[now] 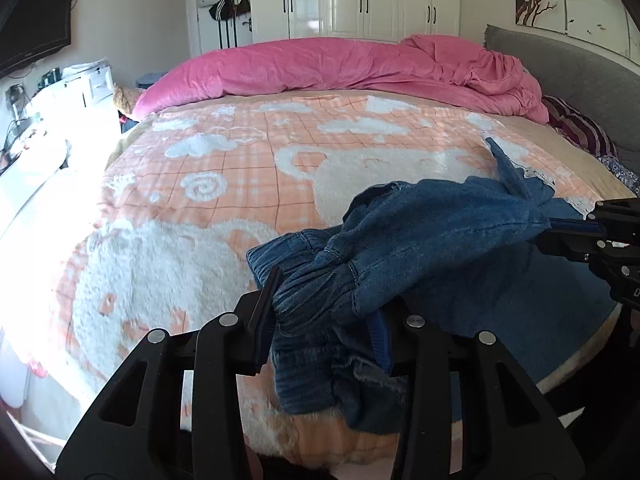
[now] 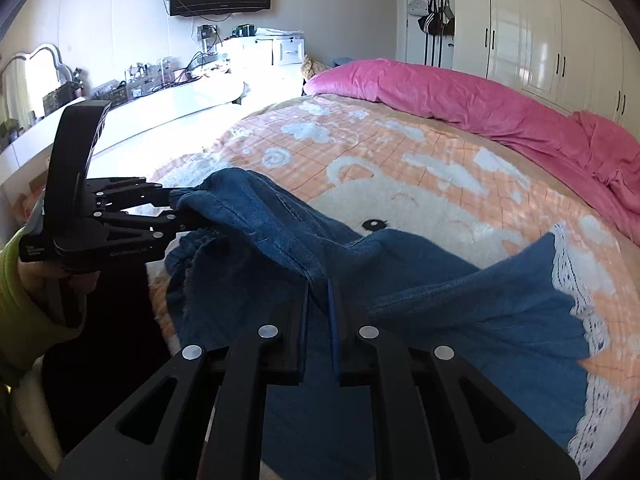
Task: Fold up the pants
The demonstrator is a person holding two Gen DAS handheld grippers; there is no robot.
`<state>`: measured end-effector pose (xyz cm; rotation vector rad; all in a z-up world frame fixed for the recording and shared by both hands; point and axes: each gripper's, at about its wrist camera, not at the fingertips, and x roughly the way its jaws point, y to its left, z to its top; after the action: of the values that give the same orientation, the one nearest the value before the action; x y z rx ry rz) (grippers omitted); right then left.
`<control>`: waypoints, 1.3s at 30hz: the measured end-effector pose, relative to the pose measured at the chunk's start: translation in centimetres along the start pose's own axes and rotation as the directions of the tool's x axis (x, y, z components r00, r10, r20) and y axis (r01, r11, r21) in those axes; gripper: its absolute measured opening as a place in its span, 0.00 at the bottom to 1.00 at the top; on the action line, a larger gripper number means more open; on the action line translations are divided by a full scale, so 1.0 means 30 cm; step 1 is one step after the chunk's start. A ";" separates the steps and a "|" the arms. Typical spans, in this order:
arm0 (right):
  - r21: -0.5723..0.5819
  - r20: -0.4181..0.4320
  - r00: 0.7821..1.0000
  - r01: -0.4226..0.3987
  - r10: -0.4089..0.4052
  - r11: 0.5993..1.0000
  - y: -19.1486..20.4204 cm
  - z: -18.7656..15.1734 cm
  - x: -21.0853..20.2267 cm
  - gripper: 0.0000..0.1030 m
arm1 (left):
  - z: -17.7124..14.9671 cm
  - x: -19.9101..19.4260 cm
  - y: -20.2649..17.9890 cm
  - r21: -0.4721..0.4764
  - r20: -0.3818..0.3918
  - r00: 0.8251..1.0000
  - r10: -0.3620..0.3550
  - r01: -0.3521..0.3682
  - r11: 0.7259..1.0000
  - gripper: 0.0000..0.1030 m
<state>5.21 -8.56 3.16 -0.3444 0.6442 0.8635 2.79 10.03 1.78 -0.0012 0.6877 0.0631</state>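
Note:
Blue denim pants (image 1: 420,232) with white lace hems (image 2: 576,280) lie bunched near the front edge of the bed. My left gripper (image 1: 324,312) is shut on the gathered elastic waistband and lifts it off the blanket; it also shows in the right wrist view (image 2: 180,212) at the left. My right gripper (image 2: 318,300) is shut on a fold of the denim near the middle of the pants; it shows at the right edge of the left wrist view (image 1: 560,228). The legs spread to the right on the bed.
The bed carries an orange and white plush blanket (image 1: 240,184) and a pink duvet (image 1: 360,68) heaped along the far side. A grey headboard (image 1: 568,68) is at right. A white dresser (image 2: 180,96) with clutter lines the left wall. White wardrobes (image 1: 360,0) stand behind.

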 end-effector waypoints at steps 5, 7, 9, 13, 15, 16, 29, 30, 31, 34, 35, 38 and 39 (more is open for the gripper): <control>0.006 -0.026 0.999 -0.048 0.048 0.999 0.066 -0.064 -0.021 0.08 | -0.040 -0.048 -0.002 -0.015 -0.002 1.000 0.020 -0.020 1.000 0.33; -0.018 -0.036 0.999 -0.035 0.034 0.999 0.091 -0.082 -0.022 0.08 | -0.061 -0.052 -0.007 -0.002 -0.028 0.999 0.030 -0.030 1.000 0.36; -0.026 -0.047 0.998 -0.046 0.044 0.999 0.110 -0.097 -0.021 0.08 | -0.079 -0.043 0.000 -0.010 -0.060 0.998 0.031 -0.031 0.999 0.37; -0.059 -0.081 0.995 -0.061 0.056 0.996 0.153 -0.119 -0.004 0.08 | -0.105 -0.057 0.028 -0.057 -0.087 0.996 0.035 -0.040 0.998 0.42; -0.075 -0.101 0.993 -0.068 0.060 0.995 0.173 -0.130 0.007 0.08 | -0.118 -0.068 0.034 -0.055 -0.094 0.994 0.051 -0.056 0.997 0.43; -0.080 -0.114 0.992 -0.071 0.062 0.994 0.179 -0.136 0.015 0.08 | -0.124 -0.073 0.039 -0.051 -0.103 0.993 0.060 -0.065 0.997 0.43; -0.044 -0.181 0.978 -0.115 0.106 0.992 0.182 -0.162 0.046 0.09 | -0.088 -0.197 0.052 -0.068 -0.054 0.993 0.100 -0.104 0.992 0.43; -0.043 -0.189 0.976 -0.120 0.110 0.992 0.183 -0.165 0.049 0.10 | -0.067 -0.186 0.021 -0.062 -0.049 0.997 0.058 -0.061 0.996 0.43; -0.041 -0.196 0.974 -0.122 0.112 0.992 0.182 -0.168 0.051 0.11 | -0.049 -0.167 -0.010 -0.052 -0.052 0.998 0.024 -0.026 0.998 0.43; -0.031 -0.204 0.972 -0.125 0.116 0.992 0.176 -0.174 0.048 0.11 | -0.019 -0.086 -0.111 0.017 -0.067 0.998 0.004 -0.003 1.000 0.43; -0.020 -0.203 0.971 -0.130 0.123 0.991 0.173 -0.170 0.041 0.11 | -0.022 -0.057 -0.129 0.029 -0.085 0.996 0.007 -0.005 1.000 0.43; 0.032 -0.160 0.973 -0.162 0.165 0.986 0.136 -0.160 -0.010 0.13 | -0.076 0.018 -0.141 0.036 -0.152 0.988 0.030 -0.025 0.999 0.43; 0.044 -0.145 0.975 -0.163 0.168 0.986 0.126 -0.158 -0.023 0.13 | -0.101 0.033 -0.141 0.046 -0.168 0.985 0.046 -0.038 0.998 0.43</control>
<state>0.06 -9.14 -0.10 -0.3316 0.8332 0.9919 1.89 5.80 -1.27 0.0494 0.8588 0.0895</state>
